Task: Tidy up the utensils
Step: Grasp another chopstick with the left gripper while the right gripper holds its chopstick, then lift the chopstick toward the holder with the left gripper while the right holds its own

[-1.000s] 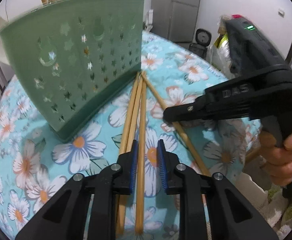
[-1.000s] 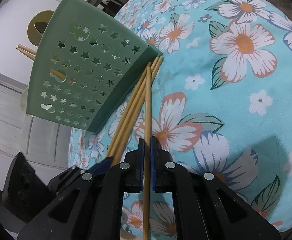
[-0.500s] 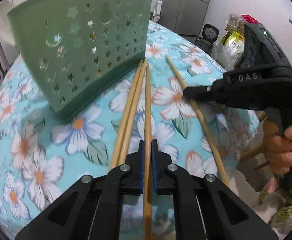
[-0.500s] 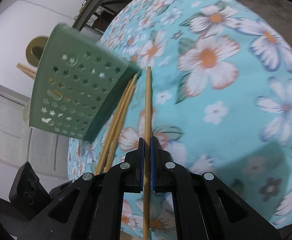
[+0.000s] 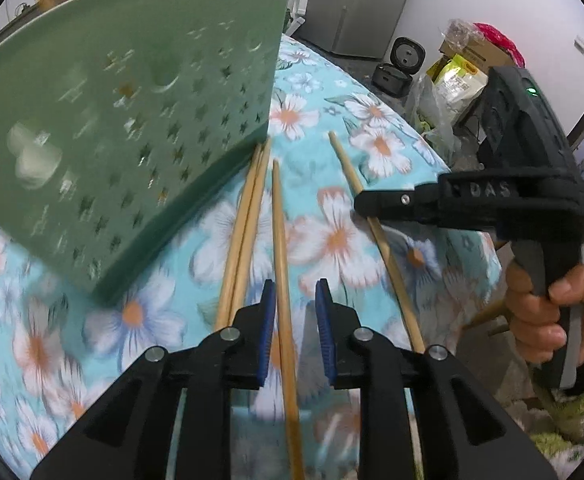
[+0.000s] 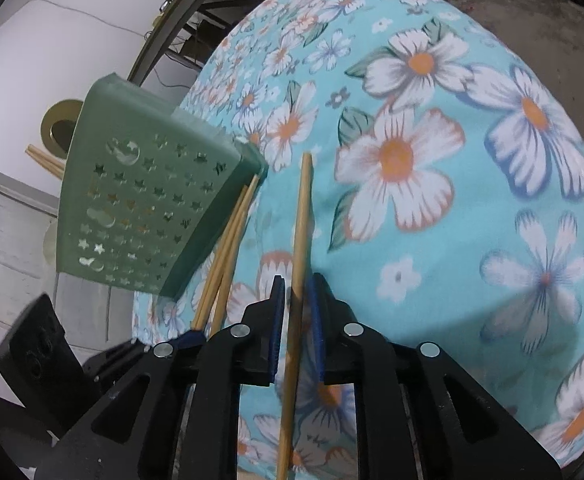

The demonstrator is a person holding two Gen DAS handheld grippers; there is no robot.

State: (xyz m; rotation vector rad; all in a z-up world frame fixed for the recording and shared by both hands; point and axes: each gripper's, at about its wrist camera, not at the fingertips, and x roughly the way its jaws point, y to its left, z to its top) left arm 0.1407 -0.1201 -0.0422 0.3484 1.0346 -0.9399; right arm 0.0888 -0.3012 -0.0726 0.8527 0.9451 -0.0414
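Note:
A green star-punched utensil holder (image 5: 132, 120) stands on the flowered table, and is also in the right wrist view (image 6: 144, 208). Two wooden chopsticks (image 5: 248, 216) lie together against its base. A third chopstick (image 5: 278, 216) runs between the jaws of my left gripper (image 5: 295, 300); the jaws are opening and the pads stand off it. A fourth chopstick (image 6: 301, 208) lies between the jaws of my right gripper (image 6: 296, 292), which are also opening, with gaps showing at the pads. From the left wrist view, the right gripper (image 5: 367, 202) hovers over that chopstick (image 5: 347, 168).
The round table's floral cloth (image 6: 431, 152) drops off at its rim on the right. A hand (image 5: 547, 320) holds the right gripper's handle. Bags (image 5: 463, 76) and a rice cooker (image 5: 409, 54) sit on the floor beyond. More chopsticks (image 6: 42, 158) stick out of the holder.
Half a second ago both grippers were shut on their chopsticks; now both pairs of jaws have parted. The right gripper's chopstick has moved rightward, away from the pile.

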